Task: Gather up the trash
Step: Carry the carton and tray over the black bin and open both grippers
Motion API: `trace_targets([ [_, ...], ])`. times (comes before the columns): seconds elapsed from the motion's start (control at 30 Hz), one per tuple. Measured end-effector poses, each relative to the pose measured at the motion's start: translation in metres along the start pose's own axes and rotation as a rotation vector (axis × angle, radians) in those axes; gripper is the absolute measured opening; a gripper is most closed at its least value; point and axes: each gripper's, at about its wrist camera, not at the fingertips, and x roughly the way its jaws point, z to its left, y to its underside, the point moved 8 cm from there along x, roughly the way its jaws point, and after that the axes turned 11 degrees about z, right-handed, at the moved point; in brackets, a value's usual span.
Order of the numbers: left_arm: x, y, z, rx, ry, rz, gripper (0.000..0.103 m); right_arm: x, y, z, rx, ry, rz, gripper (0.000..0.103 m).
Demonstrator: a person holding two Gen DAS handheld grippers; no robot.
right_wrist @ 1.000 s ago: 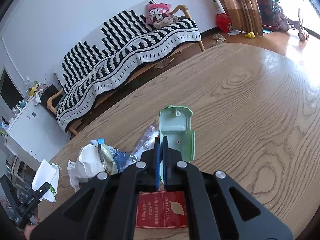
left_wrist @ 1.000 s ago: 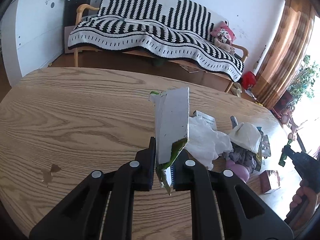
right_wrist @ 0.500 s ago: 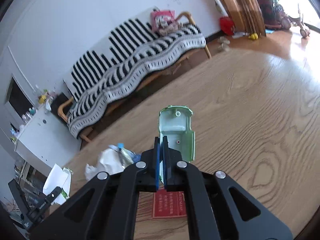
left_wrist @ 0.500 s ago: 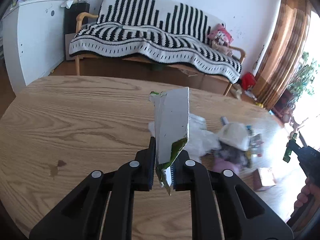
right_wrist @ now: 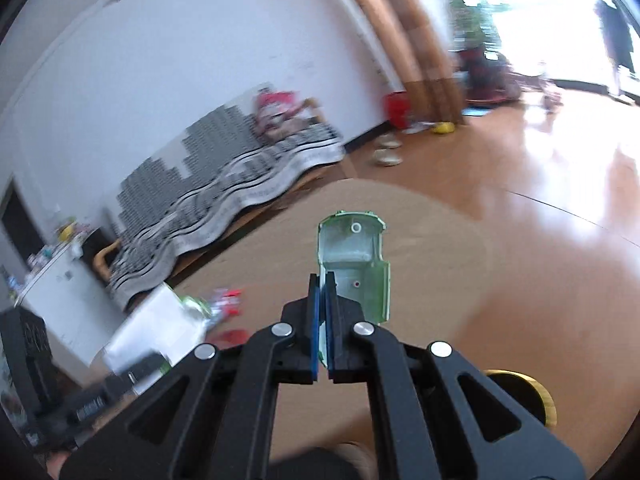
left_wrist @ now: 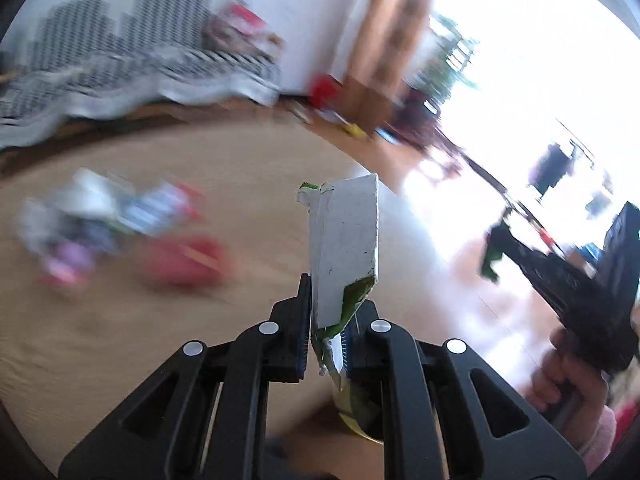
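Trash pile (left_wrist: 116, 228) lay blurred on the wooden surface (left_wrist: 120, 320), left of the white carton scrap (left_wrist: 346, 248) pinched in the left tongs (left_wrist: 326, 340). Only the right wrist view showed the right tongs (right_wrist: 323, 320) clamping a green plastic shell (right_wrist: 354, 264).

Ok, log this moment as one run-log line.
left gripper: shut on white carton scrap | right gripper: shut on green plastic shell | trash pile: on table
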Motion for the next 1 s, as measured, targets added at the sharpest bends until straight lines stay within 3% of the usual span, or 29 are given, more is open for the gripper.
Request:
trace_targets([
  [0.1,0.067,0.047,-0.062,0.062,0.078,0.176,0.012,-0.003,0.032,-0.078,0.099,0.075,0.075,0.003],
  [0.17,0.111,0.081,-0.092,0.136,0.071,0.29,0.012,0.012,0.062,-0.119,0.172,0.108,0.161,0.003],
  [0.27,0.158,0.118,-0.108,0.191,0.028,0.412,0.012,0.038,0.108,-0.167,0.276,0.116,0.285,0.003],
  [0.37,0.188,0.142,-0.104,0.256,-0.05,0.47,0.012,0.061,0.136,-0.193,0.297,0.135,0.368,0.003],
  [0.43,0.204,0.156,-0.096,0.25,-0.061,0.542,0.012,0.075,0.151,-0.205,0.354,0.111,0.418,0.003],
  [0.87,0.215,0.157,-0.107,0.254,-0.046,0.56,0.012,0.082,0.155,-0.204,0.36,0.071,0.434,0.003],
  [0.93,0.22,0.16,-0.107,0.259,-0.048,0.574,0.019,0.077,0.15,-0.206,0.386,0.054,0.414,0.004],
  [0.97,0.223,0.163,-0.106,0.258,-0.048,0.595,0.038,0.075,0.148,-0.208,0.395,0.049,0.409,0.012],
  [1.0,0.225,0.164,-0.107,0.254,-0.047,0.6,0.07,0.072,0.144,-0.211,0.407,0.049,0.404,0.027],
])
